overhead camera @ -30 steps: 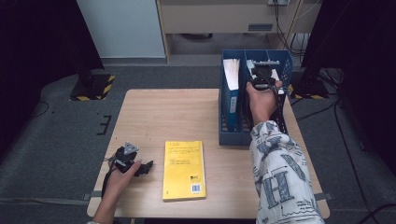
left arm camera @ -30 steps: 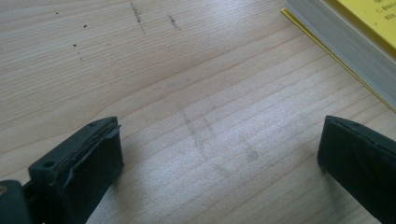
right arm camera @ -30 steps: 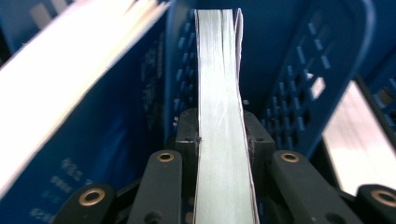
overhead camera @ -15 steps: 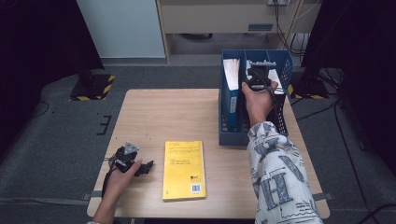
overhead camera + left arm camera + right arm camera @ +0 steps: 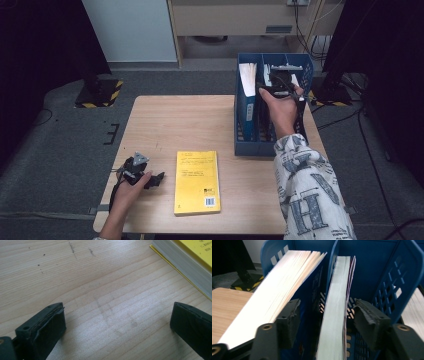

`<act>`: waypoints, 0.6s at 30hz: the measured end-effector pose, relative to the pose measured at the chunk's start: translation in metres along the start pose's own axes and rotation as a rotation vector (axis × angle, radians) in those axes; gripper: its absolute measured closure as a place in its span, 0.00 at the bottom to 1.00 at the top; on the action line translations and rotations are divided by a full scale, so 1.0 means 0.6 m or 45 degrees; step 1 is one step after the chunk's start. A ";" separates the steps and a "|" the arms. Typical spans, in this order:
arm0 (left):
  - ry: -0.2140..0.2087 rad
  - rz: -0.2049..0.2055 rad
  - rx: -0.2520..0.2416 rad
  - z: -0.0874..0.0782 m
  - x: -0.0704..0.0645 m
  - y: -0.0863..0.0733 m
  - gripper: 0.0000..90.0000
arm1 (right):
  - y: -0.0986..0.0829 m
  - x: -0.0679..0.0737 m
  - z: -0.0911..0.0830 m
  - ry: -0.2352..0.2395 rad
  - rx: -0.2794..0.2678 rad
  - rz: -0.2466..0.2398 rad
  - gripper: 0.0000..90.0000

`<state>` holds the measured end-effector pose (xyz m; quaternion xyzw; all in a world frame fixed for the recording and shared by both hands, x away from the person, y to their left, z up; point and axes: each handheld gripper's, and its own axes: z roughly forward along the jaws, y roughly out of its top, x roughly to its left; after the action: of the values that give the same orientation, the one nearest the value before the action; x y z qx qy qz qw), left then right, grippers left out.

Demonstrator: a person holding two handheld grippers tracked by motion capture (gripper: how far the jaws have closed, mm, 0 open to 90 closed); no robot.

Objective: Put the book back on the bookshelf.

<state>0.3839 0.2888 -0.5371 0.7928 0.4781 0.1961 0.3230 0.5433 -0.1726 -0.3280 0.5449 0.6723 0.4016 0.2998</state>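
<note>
Right tongs [image 5: 325, 322] wide, jaws straddling the book [image 5: 334, 312] upright in the blue rack's [image 5: 245, 145] middle slot, no contact yet. Left tongs [image 5: 117, 332] wide, idle on the table [image 5: 100, 277] beside the yellow book [image 5: 197, 181]. Risk: jaw catches the divider [image 5: 332, 262] on closing, or a thin grip lets the book slip.

Wood table [image 5: 190, 125]: yellow book [image 5: 197, 181], blue rack [image 5: 245, 145]
</note>
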 end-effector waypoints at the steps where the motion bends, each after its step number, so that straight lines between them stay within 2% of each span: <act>1: 0.000 0.001 0.000 0.000 0.000 0.000 0.00 | -0.001 -0.002 -0.004 0.005 0.004 -0.001 0.35; 7: 0.001 0.001 0.000 0.000 0.000 0.000 0.00 | -0.012 -0.014 -0.032 0.033 0.007 -0.019 0.28; 18: -0.001 0.005 0.008 0.000 -0.001 0.000 0.00 | -0.065 -0.026 -0.062 0.086 0.028 -0.062 0.25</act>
<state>0.3838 0.2884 -0.5369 0.7949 0.4770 0.1950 0.3202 0.4961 -0.1990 -0.3441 0.5179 0.6993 0.4050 0.2807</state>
